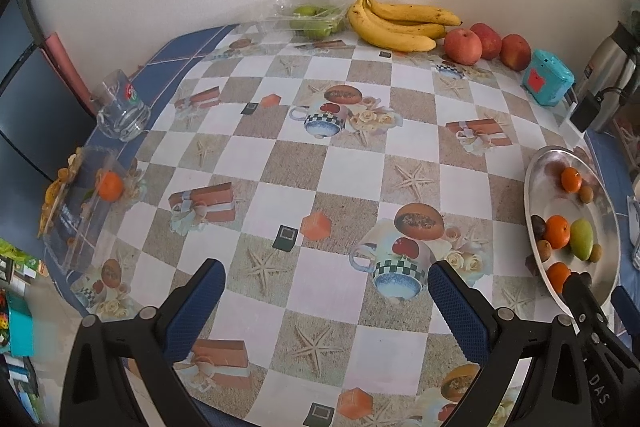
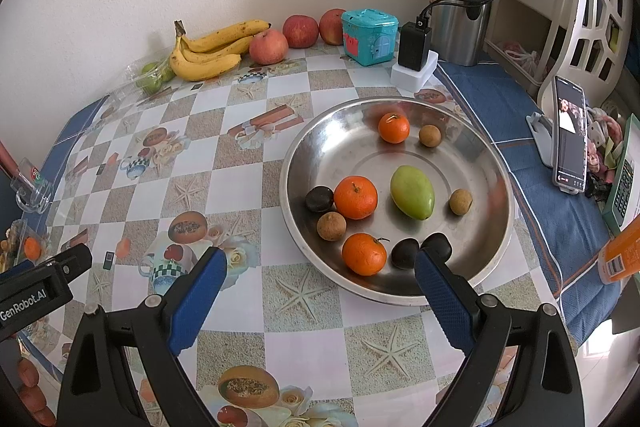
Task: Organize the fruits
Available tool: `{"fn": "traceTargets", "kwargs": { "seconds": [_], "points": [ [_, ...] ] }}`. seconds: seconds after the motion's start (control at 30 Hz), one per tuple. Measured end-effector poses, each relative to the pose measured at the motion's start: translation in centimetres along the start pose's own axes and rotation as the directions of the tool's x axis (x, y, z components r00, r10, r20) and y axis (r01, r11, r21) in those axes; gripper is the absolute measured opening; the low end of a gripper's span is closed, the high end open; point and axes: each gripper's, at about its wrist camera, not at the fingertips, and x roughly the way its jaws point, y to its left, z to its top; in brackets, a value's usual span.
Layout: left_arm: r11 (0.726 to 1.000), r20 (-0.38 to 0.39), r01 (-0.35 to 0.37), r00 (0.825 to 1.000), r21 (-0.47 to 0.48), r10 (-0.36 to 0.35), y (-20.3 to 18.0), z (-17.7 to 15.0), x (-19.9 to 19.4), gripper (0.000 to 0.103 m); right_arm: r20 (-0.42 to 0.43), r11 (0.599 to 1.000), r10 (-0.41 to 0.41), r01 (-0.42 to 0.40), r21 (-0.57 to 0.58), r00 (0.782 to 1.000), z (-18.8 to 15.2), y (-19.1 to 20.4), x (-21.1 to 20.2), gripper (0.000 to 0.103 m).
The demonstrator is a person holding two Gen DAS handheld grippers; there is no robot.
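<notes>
In the left wrist view, the left tongs hang spread wide over the checked worktop with nothing between the blue pads. Far ahead of them, against the wall, lie a bunch of bananas and three apples, with green fruit in a clear pack just left of the bananas. Well off to the left of the tongs sits a clear tray holding one tangerine; to the right is the steel dish of mixed fruit. In the right wrist view, the right tongs also gape empty, their right pad over the near rim of that steel dish. Just ahead of the tongs lies a tangerine, with two dark plums to its right; further ahead are a second tangerine, a green mango and brown longans. The tangerines look light and soft-skinned, so they probably want a gentle squeeze across the widest part; on the smooth steel they may roll away from a pad. The plums are likely slick and easily bruised.
</notes>
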Motion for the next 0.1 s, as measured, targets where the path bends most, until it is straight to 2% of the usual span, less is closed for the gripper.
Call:
{"fn": "traceTargets", "kwargs": {
  "seconds": [0.1],
  "points": [
    [1.000,-0.008,0.000,1.000,-0.005,0.000,0.11,0.07,0.16,0.103,-0.003,1.000,0.000,0.000,0.000,1.000,-0.16,-0.08,0.13,0.095]
  ]
}}
